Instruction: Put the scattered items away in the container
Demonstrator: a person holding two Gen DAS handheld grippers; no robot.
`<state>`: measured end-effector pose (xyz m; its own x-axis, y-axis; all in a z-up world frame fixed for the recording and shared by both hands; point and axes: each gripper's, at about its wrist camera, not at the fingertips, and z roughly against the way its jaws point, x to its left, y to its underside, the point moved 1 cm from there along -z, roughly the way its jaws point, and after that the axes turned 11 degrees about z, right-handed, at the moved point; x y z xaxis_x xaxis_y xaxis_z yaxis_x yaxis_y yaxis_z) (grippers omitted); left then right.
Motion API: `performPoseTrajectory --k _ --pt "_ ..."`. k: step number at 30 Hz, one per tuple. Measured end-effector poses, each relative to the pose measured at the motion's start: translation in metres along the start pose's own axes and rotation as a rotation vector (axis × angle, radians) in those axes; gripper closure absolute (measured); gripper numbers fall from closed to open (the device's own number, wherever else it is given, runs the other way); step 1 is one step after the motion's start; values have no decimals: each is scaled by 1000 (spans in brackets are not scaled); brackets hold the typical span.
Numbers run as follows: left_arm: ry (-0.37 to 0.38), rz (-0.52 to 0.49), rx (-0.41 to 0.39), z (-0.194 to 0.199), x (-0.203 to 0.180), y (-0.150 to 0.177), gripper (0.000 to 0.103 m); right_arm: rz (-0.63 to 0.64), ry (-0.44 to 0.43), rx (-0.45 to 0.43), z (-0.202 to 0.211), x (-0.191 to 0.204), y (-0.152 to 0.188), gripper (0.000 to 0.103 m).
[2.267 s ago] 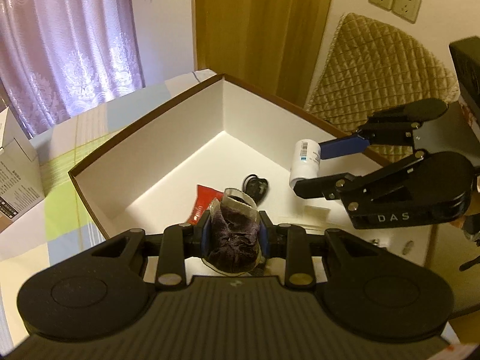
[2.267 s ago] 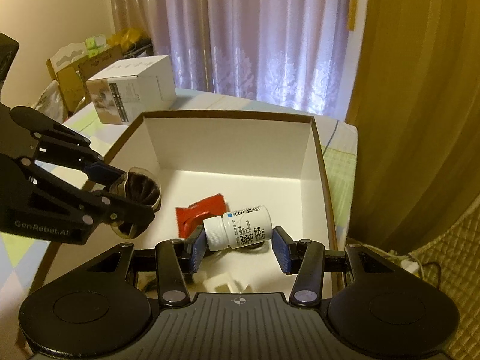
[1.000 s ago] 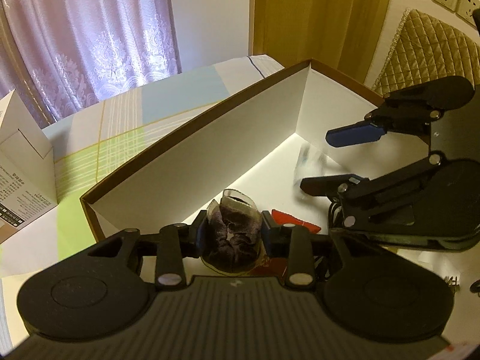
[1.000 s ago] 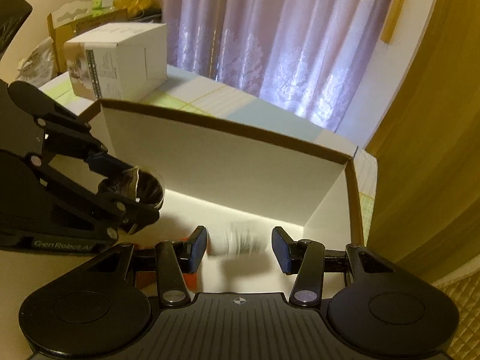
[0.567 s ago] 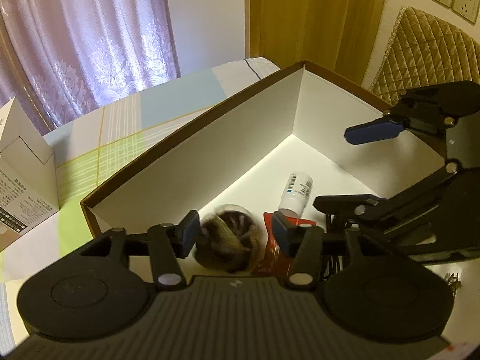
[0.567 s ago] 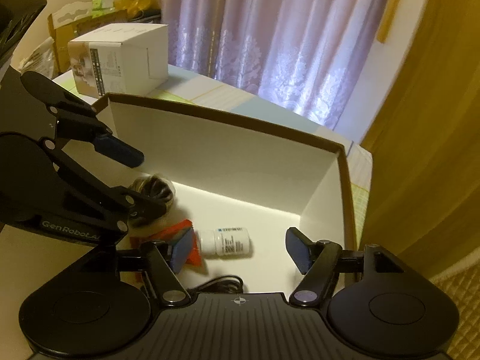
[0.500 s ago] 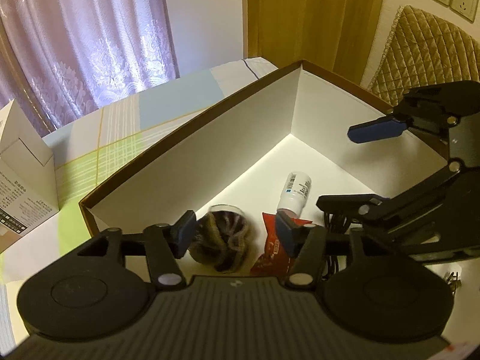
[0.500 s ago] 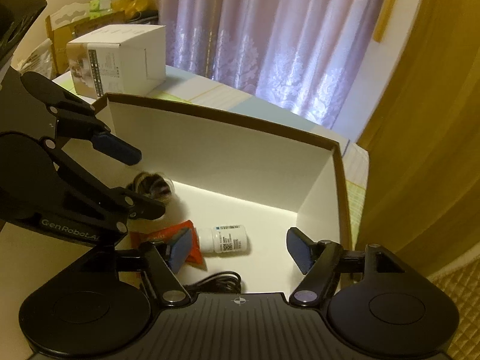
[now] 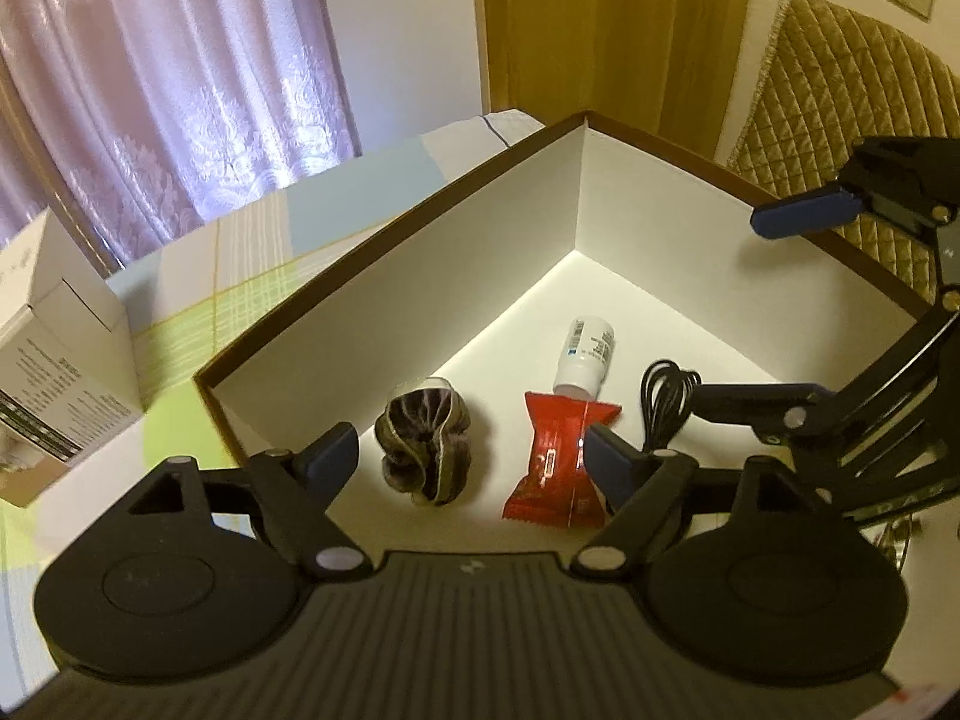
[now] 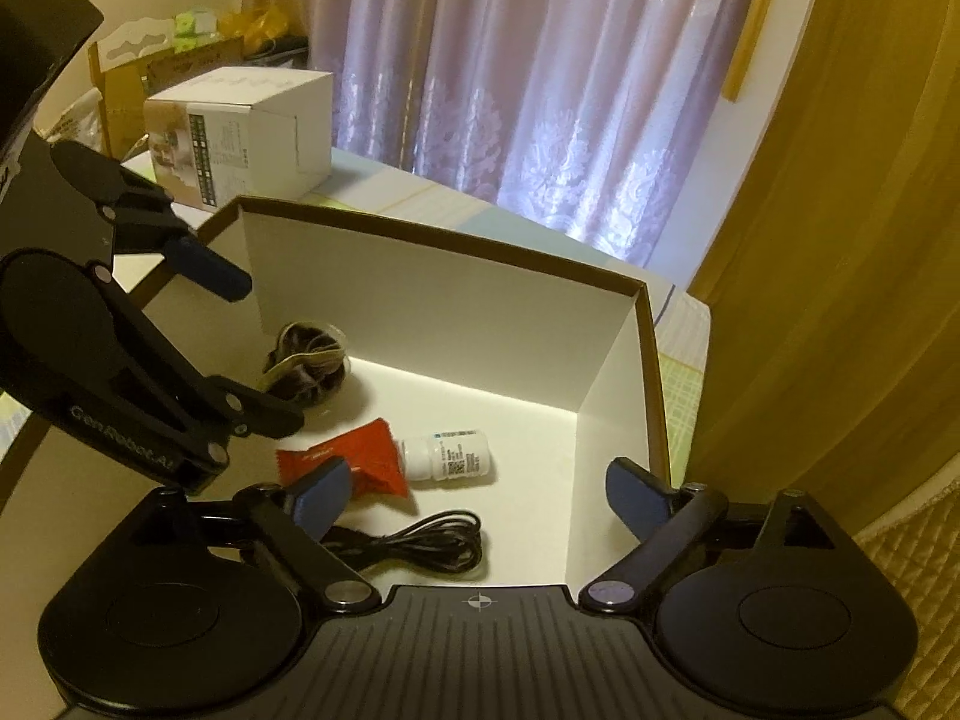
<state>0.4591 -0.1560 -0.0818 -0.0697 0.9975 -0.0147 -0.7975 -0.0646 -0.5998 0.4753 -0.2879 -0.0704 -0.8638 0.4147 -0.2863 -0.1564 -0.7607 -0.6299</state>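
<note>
A white box with a brown rim [image 9: 384,252] [image 10: 456,240] holds four items on its floor. A dark fabric scrunchie [image 9: 423,444] [image 10: 309,363] lies by the near-left wall. Beside it are a red snack packet [image 9: 558,462] [image 10: 360,462], a small white pill bottle [image 9: 585,354] [image 10: 450,456] on its side, and a coiled black cable [image 9: 666,396] [image 10: 414,546]. My left gripper [image 9: 471,450] [image 10: 252,354] hangs open above the scrunchie and packet, holding nothing. My right gripper [image 10: 477,492] [image 9: 750,312] is open over the bottle and cable, also with nothing in it.
A white printed carton [image 9: 54,372] [image 10: 240,138] stands on the pastel checked tablecloth [image 9: 252,252] left of the box. Purple curtains [image 10: 540,90], a wooden door [image 9: 612,24] and a quilted gold chair back [image 9: 840,96] lie beyond. Cardboard boxes with clutter [image 10: 168,60] sit at far left.
Both grippers opened and lifted. The scrunchie dropped from my left gripper onto the box floor, and the pill bottle fell from my right gripper and came to rest beside the red packet.
</note>
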Motion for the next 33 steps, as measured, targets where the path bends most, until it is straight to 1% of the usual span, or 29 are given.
performPoseTrajectory --k 4,6,9,11,16,21,26,33 --pt "4 -7 2 14 0 4 18 -29 0 6 12 5 5 5" --pt "8 3 4 22 0 7 16 -50 -2 -7 22 8 8 2" --pt "11 5 -4 36 -2 10 15 -94 -10 -6 37 11 13 2" --pt "9 8 -10 48 -4 12 10 -124 -10 -4 47 14 17 2" --pt "22 30 -42 78 -6 22 6 -238 -10 -14 76 21 27 2" --pt "13 52 -87 107 -6 34 5 -321 43 -18 105 34 38 2" --pt "-15 54 -143 136 -8 53 1 -323 110 -25 131 59 41 2" --pt "9 68 -164 175 -7 77 1 -394 156 -26 159 92 43 2"
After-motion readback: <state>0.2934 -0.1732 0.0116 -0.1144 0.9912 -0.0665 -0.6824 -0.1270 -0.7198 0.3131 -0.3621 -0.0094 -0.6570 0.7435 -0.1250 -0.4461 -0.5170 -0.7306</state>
